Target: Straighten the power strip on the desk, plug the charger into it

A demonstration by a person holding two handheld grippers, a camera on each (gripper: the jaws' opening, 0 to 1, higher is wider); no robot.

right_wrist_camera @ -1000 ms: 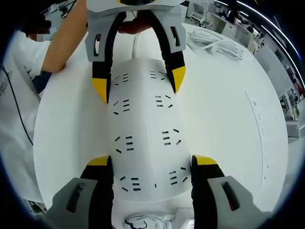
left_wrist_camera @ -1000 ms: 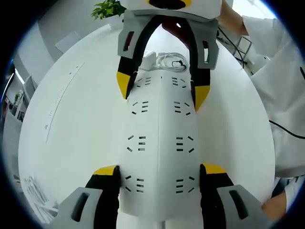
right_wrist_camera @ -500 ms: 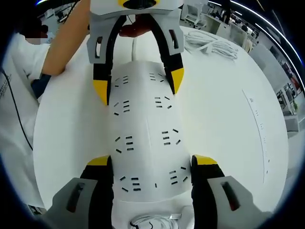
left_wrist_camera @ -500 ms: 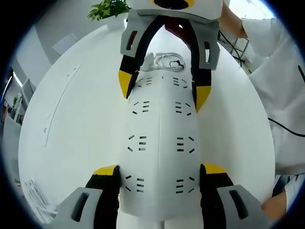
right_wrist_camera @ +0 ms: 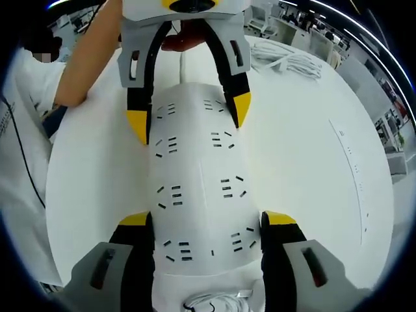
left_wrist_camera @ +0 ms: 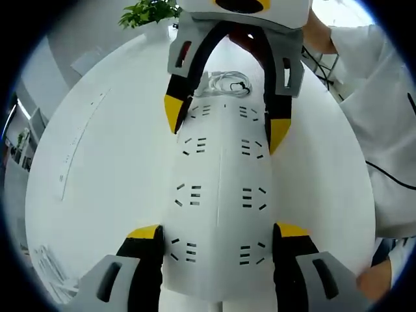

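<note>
White charger (left_wrist_camera: pixel 224 83) (coiled) beyond power strip (left_wrist_camera: pixel 221 195)

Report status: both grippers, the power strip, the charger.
Left gripper and right gripper clamp opposite ends of the long white plastic power strip. Small white charger with coiled cable beyond, unplugged. White desk.
</note>
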